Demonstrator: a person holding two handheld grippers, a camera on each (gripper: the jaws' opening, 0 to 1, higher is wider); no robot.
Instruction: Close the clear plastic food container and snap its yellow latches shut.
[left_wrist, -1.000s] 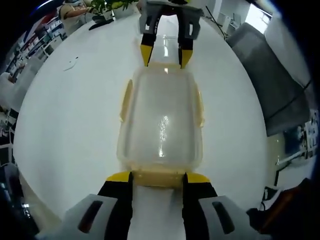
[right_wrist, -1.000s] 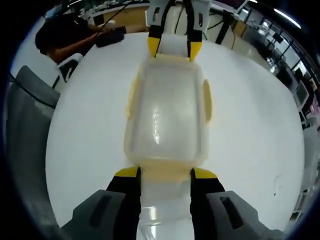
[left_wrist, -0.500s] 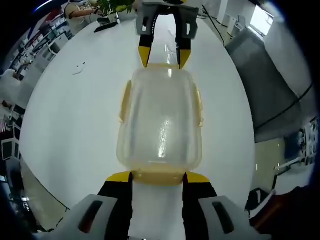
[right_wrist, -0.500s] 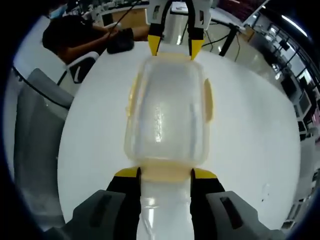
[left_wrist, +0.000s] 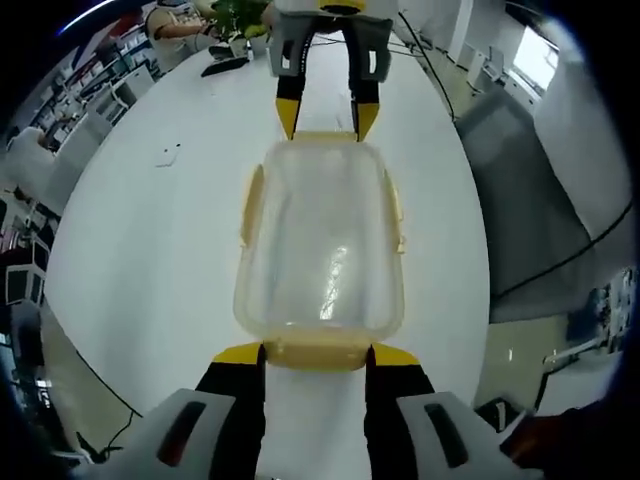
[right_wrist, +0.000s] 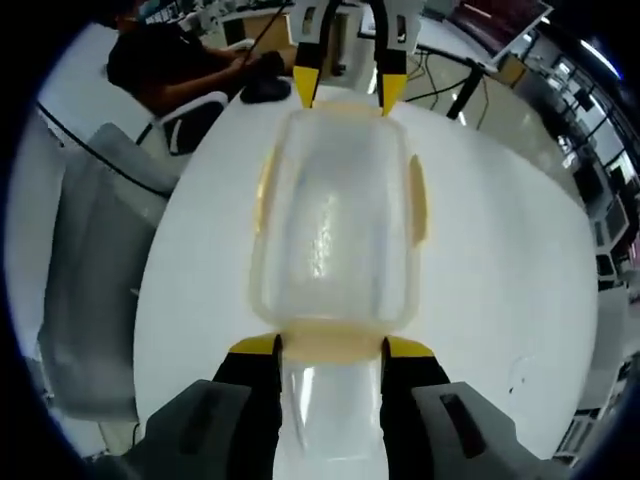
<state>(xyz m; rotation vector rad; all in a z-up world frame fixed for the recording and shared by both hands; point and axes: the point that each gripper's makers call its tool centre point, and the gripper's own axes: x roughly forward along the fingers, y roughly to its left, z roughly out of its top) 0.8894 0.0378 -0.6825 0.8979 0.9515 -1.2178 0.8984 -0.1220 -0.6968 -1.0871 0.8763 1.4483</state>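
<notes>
The clear plastic food container (left_wrist: 320, 250) sits on a round white table (left_wrist: 130, 260), with its lid on, roughly midway across the tabletop and well in from the rim. Around the table stand grey chairs (right_wrist: 95, 290), and at its far edge in the right gripper view a person in dark clothes (right_wrist: 175, 70) sits at a desk; the left gripper view shows a potted plant (left_wrist: 240, 15) near the far rim and rows of workstations beyond.

The left gripper (left_wrist: 316, 353) has its yellow-tipped jaws spread about as wide as the container's short end, one on either side of the yellow latch (left_wrist: 316, 354) there; whether they press it cannot be told. The right gripper (right_wrist: 329, 346) stands the same way at the opposite short end, its jaws flanking the latch (right_wrist: 330, 342) at that end, holding nothing that can be made out. Each gripper shows in the other's view at the far end of the container.

The container's long axis runs straight from one gripper to the other. Its yellow side latches (left_wrist: 247, 205) lie along the long sides.
</notes>
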